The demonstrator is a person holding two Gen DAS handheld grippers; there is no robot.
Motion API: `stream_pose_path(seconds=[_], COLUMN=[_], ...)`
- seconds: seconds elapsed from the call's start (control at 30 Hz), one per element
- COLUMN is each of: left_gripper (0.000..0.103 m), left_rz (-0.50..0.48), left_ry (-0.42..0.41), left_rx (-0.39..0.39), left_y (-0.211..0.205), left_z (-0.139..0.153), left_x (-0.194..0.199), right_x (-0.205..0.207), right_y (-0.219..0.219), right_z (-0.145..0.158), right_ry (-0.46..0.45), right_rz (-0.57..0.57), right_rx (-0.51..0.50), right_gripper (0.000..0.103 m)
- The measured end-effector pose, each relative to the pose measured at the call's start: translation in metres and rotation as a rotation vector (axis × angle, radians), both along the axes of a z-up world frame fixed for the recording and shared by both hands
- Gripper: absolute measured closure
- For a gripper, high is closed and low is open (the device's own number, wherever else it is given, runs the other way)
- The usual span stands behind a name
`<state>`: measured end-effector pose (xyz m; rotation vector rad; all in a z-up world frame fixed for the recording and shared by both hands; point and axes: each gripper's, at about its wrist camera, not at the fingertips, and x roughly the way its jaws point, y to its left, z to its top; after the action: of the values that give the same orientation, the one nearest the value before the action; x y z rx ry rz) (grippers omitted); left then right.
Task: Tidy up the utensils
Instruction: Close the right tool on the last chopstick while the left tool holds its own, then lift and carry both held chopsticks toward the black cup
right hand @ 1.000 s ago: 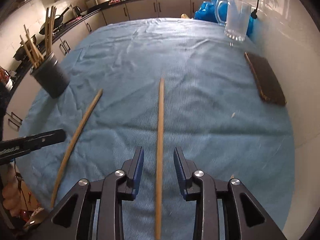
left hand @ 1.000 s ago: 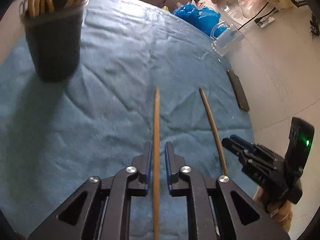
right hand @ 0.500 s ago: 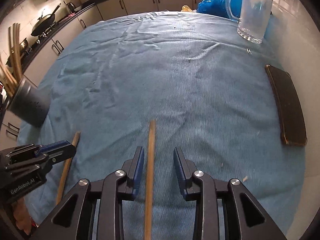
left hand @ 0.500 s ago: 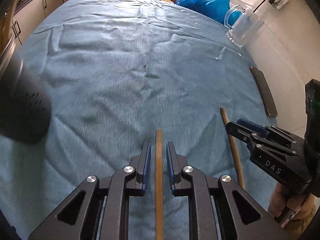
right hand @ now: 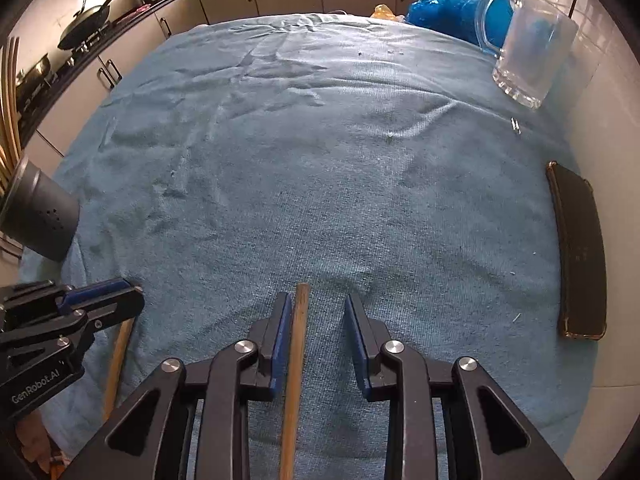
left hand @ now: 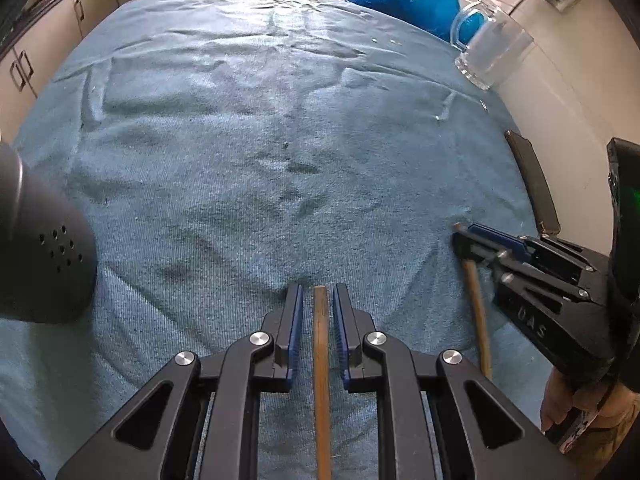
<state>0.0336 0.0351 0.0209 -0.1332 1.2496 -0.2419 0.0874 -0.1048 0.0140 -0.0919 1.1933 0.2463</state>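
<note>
Two wooden chopsticks lie on the blue cloth near its front edge. One chopstick (left hand: pixel 321 360) lies between the fingers of my left gripper (left hand: pixel 316 300), whose jaws stand narrowly open around it without touching. The other chopstick (right hand: pixel 296 360) lies between the fingers of my right gripper (right hand: pixel 316 312), close to the left finger; the jaws are open wider. Each gripper shows in the other's view, the right (left hand: pixel 472 240) and the left (right hand: pixel 128 292). A dark perforated utensil holder (right hand: pixel 38 216) with several chopsticks in it stands at the cloth's left edge; it also shows in the left wrist view (left hand: pixel 36 256).
A clear glass mug (right hand: pixel 528 56) stands at the far right by the wall. A blue plastic bag (right hand: pixel 452 4) lies behind it. A dark flat case (right hand: pixel 580 252) lies along the right edge. Kitchen cabinets and a stove with pans are beyond the cloth.
Both grippers have drawn back along their chopsticks, so only the near ends now lie between the fingers. The holder has slid further to the left edge of both views.
</note>
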Motion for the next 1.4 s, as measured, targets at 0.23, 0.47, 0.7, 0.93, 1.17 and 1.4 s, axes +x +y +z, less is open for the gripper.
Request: stream_pose_path(seconds=[0.23,0.47,0.7,0.93,1.17,1.4], left_gripper=[0.097,0.097,0.097,0.097,0.097,0.097], left_rz=[-0.008,0.026,0.053,0.052,0.030,0.059], left_ry=[-0.075,-0.231,-0.384,-0.514,-0.628,-0.719], left_rx=[-0.069,-0.121,-0.137,-0.158,-0.156,-0.180], left_y=[0.007,0.027,0.040,0.043,0.043,0.059], left_z=[0.007,0.053,0.096,0.128,0.155,0.183], left_x=[-0.019,-0.060,-0.107,-0.148,-0.182,-0.205], right_x=[-0.015,-0.061,-0.113,-0.149,-0.178,-0.193], right_y=[-0.009,-0.013,-0.015,-0.011,-0.003,0.002], right_z=[0.004,0.052,0.094,0.125,0.146,0.165], right_ry=[-0.050,-0.228,-0.400,-0.512,-0.586,-0.654], right_rz=[-0.047,-0.053,-0.075,-0.067,-0.046,-0.043], right_rx=[0.083,0.177,0.206,0.219,0.260,0.306], right_gripper=[0.096,0.096,0.096,0.096,0.096,0.096])
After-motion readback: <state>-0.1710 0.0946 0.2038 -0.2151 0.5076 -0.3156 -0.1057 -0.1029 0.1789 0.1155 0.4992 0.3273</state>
